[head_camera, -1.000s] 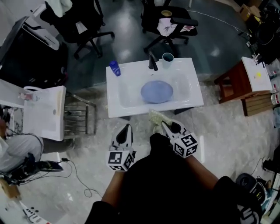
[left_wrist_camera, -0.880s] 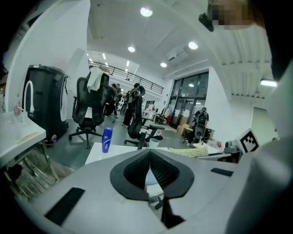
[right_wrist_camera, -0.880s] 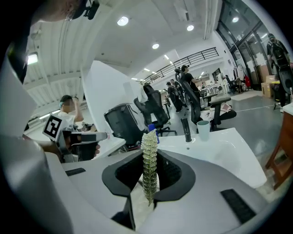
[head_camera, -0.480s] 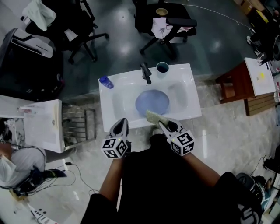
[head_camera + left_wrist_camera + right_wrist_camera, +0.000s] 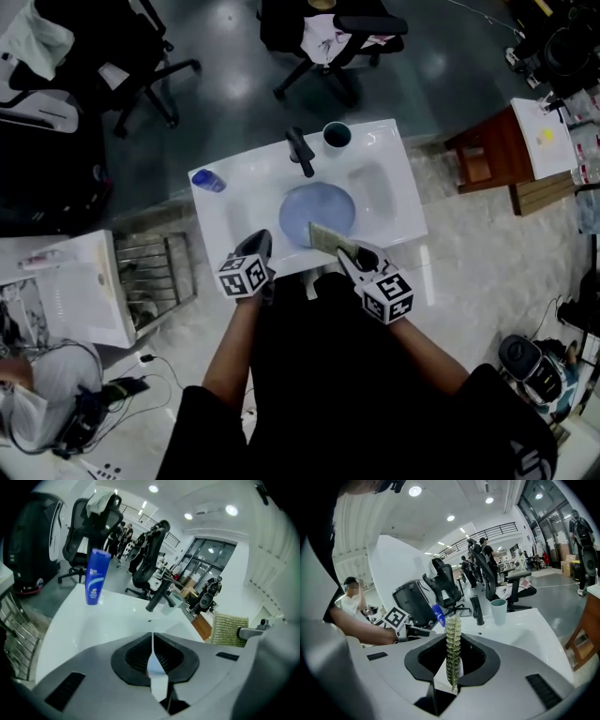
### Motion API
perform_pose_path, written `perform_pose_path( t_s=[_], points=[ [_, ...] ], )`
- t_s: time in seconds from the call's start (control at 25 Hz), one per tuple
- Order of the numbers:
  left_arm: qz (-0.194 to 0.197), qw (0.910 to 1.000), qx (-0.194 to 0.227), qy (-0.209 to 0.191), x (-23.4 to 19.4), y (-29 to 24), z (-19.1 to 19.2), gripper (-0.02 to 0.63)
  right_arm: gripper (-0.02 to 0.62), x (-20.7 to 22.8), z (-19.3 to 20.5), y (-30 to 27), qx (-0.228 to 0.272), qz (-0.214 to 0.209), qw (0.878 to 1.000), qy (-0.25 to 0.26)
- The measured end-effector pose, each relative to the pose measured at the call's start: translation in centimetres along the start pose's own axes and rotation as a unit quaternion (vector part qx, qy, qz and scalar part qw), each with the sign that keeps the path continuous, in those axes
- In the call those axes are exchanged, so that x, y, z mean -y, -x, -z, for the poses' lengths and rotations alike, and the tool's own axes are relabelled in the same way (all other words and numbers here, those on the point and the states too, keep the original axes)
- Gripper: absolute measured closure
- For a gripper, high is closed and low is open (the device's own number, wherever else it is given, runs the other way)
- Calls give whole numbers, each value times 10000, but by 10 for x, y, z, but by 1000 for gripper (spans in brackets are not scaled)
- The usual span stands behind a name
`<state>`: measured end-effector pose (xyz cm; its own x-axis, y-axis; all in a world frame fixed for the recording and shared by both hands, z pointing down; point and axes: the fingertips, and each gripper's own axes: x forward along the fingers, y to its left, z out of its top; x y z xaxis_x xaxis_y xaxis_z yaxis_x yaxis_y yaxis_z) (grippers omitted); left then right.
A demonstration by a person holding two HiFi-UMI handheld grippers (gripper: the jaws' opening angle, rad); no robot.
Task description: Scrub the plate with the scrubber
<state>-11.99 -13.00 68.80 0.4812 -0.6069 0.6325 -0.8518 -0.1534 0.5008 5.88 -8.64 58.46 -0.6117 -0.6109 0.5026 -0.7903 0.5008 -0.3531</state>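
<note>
A round blue plate (image 5: 317,206) lies in the basin of the white sink (image 5: 394,220). My right gripper (image 5: 344,253) is shut on a flat yellow-green scrubber (image 5: 327,238), which hangs over the plate's near edge; whether it touches the plate I cannot tell. In the right gripper view the scrubber (image 5: 453,644) stands edge-on between the jaws. My left gripper (image 5: 257,241) is shut and empty at the sink's front rim, left of the plate. From the left gripper view its jaws meet (image 5: 152,639), and the scrubber (image 5: 229,629) shows at the right.
A blue bottle (image 5: 208,180) stands on the sink's back left corner. The black faucet (image 5: 300,150) and a teal cup (image 5: 336,136) are at the back rim. Office chairs (image 5: 319,33) stand behind the sink, a wire rack (image 5: 155,272) and another white basin (image 5: 66,291) to its left.
Both grippers have moved forward from in front of the sink to its near rim. The scrubber now reaches over the plate's near edge. Both stay shut.
</note>
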Motion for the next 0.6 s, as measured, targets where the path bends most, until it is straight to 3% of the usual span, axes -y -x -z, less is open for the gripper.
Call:
perform_pose_path(
  t_s=[0.12, 0.28, 0.4, 0.6],
  points=[
    [353, 9971, -478, 482, -6, -27, 17, 600, 532, 9, -5, -3, 37, 264, 9993, -267],
    [446, 9928, -762, 813, -22, -58, 24, 590, 532, 23, -11, -13, 64, 511, 9982, -315],
    [634, 9860, -1118, 1061, -25, -77, 36, 476, 533, 25, -4, -16, -13, 586, 9976, -366],
    [503, 9743, -1316, 1759, -45, -113, 56, 437, 532, 27, 11, -18, -155, 659, 9962, -540]
  ],
)
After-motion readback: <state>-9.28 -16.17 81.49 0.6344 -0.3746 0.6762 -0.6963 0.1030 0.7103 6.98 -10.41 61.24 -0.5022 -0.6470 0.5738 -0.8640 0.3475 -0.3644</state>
